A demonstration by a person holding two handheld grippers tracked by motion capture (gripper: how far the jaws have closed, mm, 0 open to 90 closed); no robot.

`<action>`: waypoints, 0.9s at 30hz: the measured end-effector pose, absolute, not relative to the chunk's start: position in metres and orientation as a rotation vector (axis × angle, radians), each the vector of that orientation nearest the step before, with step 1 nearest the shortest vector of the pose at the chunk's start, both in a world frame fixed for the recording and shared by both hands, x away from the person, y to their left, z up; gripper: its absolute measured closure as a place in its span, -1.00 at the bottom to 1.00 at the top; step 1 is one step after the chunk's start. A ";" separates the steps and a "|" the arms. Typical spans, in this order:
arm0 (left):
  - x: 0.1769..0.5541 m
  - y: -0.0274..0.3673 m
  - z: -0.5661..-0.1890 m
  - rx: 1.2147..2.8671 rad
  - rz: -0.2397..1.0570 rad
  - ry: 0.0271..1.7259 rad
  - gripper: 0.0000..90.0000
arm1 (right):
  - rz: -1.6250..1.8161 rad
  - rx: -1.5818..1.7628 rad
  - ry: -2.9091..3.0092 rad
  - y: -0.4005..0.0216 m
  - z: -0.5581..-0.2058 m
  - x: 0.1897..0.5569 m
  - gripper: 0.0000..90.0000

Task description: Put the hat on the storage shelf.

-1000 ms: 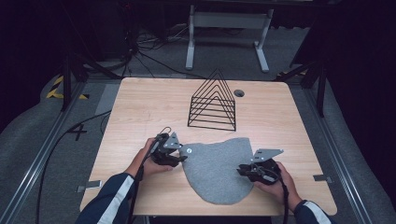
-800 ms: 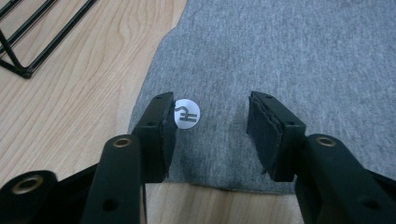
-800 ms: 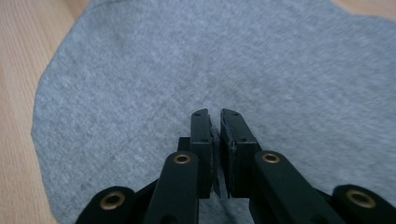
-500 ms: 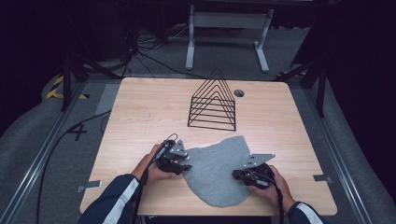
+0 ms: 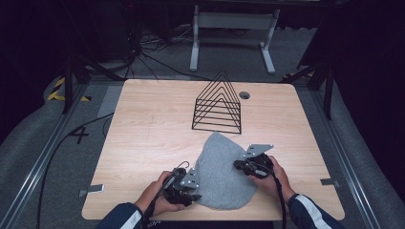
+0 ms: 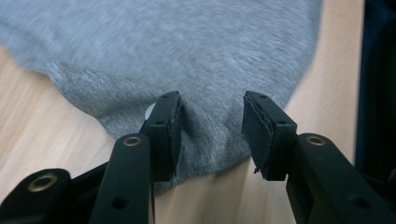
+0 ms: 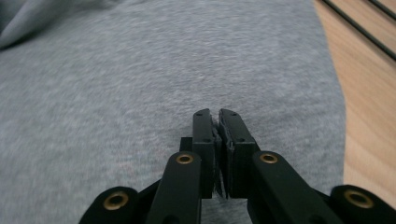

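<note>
A grey cloth point(image 5: 220, 172) lies on the wooden table point(image 5: 153, 124), spread between the two tongs. Left gripper point(image 6: 211, 122): jaws apart and just now closing, a raised fold of the cloth's edge between them; the left pad touches the fabric, the right pad stands clear of it. Right gripper point(image 7: 215, 122): jaws together, their tips over the cloth; whether fabric is pinched between them cannot be told. Beyond the cloth, well ahead of both tongs, stands a black wire rack point(image 5: 218, 105).
</note>
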State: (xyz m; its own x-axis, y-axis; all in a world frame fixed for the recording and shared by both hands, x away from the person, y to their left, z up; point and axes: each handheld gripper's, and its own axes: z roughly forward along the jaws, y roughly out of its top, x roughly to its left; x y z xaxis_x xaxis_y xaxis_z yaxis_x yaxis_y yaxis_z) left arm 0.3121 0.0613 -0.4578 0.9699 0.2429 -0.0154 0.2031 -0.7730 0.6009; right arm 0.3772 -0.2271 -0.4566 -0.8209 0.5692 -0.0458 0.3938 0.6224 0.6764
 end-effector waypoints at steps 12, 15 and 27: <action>0.299 0.013 -0.459 2.452 0.075 0.248 0.25 | 0.938 0.819 2.505 -0.202 -0.456 0.413 0.81; 0.297 0.009 -0.453 2.451 0.077 0.198 0.06 | 0.958 0.834 2.490 -0.207 -0.450 0.407 0.81; 0.362 0.045 -0.425 2.348 0.280 0.342 -0.10 | 1.040 0.786 2.493 -0.225 -0.437 0.344 0.88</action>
